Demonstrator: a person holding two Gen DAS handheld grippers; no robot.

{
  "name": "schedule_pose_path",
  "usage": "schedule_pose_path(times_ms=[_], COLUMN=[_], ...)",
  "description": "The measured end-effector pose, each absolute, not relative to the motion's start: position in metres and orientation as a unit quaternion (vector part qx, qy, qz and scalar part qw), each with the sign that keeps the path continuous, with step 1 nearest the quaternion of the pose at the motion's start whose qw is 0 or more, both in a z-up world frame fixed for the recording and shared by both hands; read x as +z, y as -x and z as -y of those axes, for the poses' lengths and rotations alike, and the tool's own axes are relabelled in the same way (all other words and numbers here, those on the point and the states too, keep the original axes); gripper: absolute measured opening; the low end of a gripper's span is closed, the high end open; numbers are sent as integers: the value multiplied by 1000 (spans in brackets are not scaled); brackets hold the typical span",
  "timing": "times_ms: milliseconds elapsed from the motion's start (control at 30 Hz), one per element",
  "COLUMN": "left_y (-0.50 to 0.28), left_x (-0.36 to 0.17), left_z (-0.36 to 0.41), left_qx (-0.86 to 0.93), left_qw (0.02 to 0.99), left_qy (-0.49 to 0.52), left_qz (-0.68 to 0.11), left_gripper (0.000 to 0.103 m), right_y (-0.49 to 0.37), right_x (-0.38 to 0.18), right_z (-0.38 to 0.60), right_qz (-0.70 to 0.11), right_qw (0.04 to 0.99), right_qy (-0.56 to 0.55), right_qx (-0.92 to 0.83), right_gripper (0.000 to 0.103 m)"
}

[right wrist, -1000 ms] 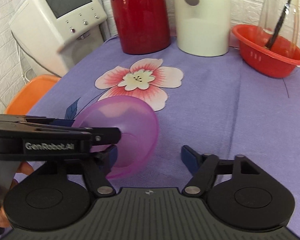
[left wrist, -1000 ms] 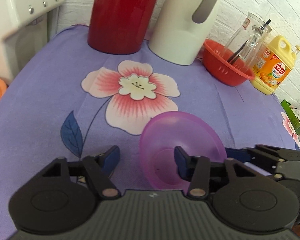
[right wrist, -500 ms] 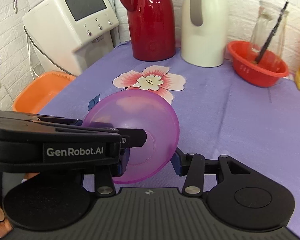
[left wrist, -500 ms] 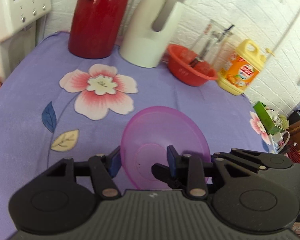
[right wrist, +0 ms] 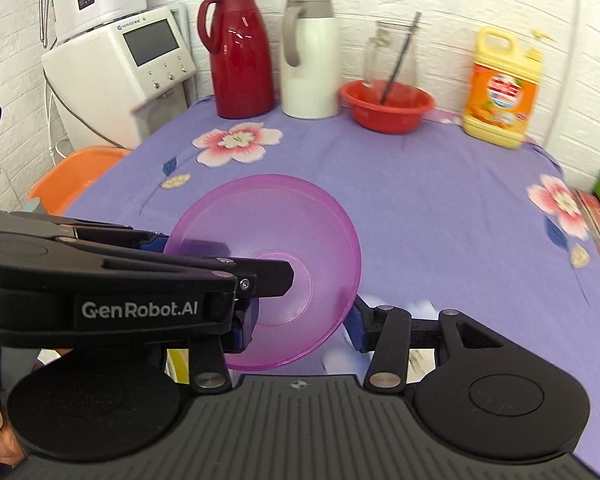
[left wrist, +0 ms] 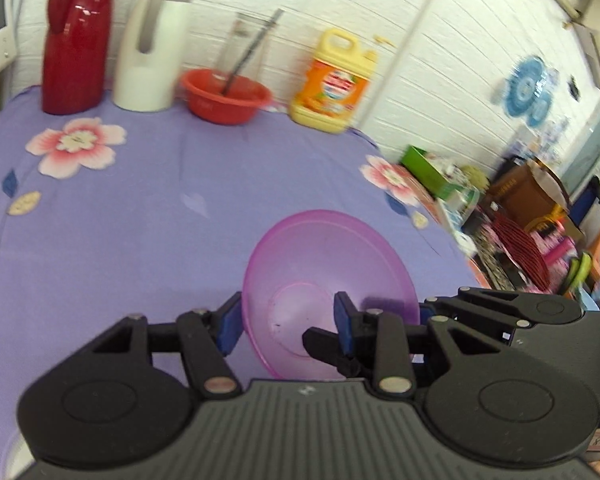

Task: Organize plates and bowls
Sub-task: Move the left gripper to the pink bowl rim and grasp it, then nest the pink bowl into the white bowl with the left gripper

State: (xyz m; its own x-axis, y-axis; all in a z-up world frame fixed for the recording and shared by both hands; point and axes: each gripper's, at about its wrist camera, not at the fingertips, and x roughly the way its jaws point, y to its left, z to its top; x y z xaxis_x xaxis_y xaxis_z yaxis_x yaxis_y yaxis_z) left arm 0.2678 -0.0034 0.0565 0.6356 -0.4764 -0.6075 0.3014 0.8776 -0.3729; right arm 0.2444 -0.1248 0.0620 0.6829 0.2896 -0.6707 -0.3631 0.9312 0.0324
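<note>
A translucent purple bowl (left wrist: 328, 280) is held tilted above the purple flowered tablecloth (left wrist: 140, 220); it also shows in the right wrist view (right wrist: 276, 248). My left gripper (left wrist: 286, 322) has one finger inside the bowl and one outside, closed on its near left rim. My right gripper (right wrist: 304, 326) grips the rim from the other side, one finger inside, one outside. The left gripper's body hides the bowl's left part in the right wrist view.
At the back stand a red thermos (right wrist: 240, 52), a white jug (right wrist: 310, 56), a red basin (right wrist: 388, 104) with a glass bottle, and a yellow detergent jug (right wrist: 500, 88). A white machine (right wrist: 120, 76) and an orange tub (right wrist: 72, 176) are left. Clutter lies off the table's right edge (left wrist: 500, 220).
Both grippers have lifted the bowl off the cloth and carried it back and to the right. Each has closed on the rim; the cameras now see more of the table.
</note>
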Motion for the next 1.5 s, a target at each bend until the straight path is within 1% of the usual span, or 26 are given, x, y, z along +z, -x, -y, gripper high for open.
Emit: schedule_pose_path(times_ms=[233, 433, 467, 500, 533, 567, 600, 633, 667, 700, 733, 867, 1067, 1167, 1267, 1500], left_y=[-222, -212, -212, -212, -212, -211, -209, -206, -202, -197, -194, -182, -167, -166, -176, -211], left_x=[30, 10, 9, 8, 9, 11, 14, 18, 24, 29, 34, 44, 27, 13, 6, -9], left_z=[59, 70, 70, 70, 70, 69, 67, 66, 65, 63, 61, 50, 52, 50, 51, 54], left_qx=[-258, -256, -255, -253, -248, -248, -249, -244, -227, -216, -212, -213, -185, -178, -173, -160], left_qw=[878, 874, 874, 876, 880, 884, 889, 895, 908, 918, 925, 934, 940, 937, 933, 920], left_qy=[93, 81, 79, 76, 69, 61, 56, 45, 26, 11, 4, 32, 45, 62, 52, 41], left_qz=[-391, -405, -405, -404, -399, -391, -381, -370, -351, -332, -315, -285, -282, -295, -310, -355], left_gripper=[33, 35, 38, 41, 53, 72, 78, 90, 94, 94, 94, 94, 95, 95, 95, 95], right_y=[-190, -178, -175, -176, -174, -171, -170, -165, -159, -153, -145, -122, -114, -121, -132, -159], right_x=[38, 15, 12, 11, 10, 9, 11, 12, 14, 17, 18, 14, -6, -14, -19, -30], right_z=[172, 185, 187, 187, 190, 194, 197, 203, 207, 211, 215, 228, 236, 235, 232, 228], right_qz=[-369, -382, -382, -381, -377, -373, -370, -362, -349, -336, -318, -268, -255, -269, -280, -305], right_qw=[917, 912, 912, 912, 912, 913, 913, 917, 923, 930, 938, 955, 956, 954, 954, 946], right_qy=[33, 9, 8, 6, 2, -7, -17, -26, -31, -32, -31, -59, -113, -101, -79, -73], right_qx=[145, 148, 151, 155, 159, 165, 168, 168, 159, 147, 134, 111, 91, 86, 76, 84], right_gripper=[82, 82, 82, 79, 79, 81, 83, 85, 93, 101, 103, 103, 103, 103, 103, 103])
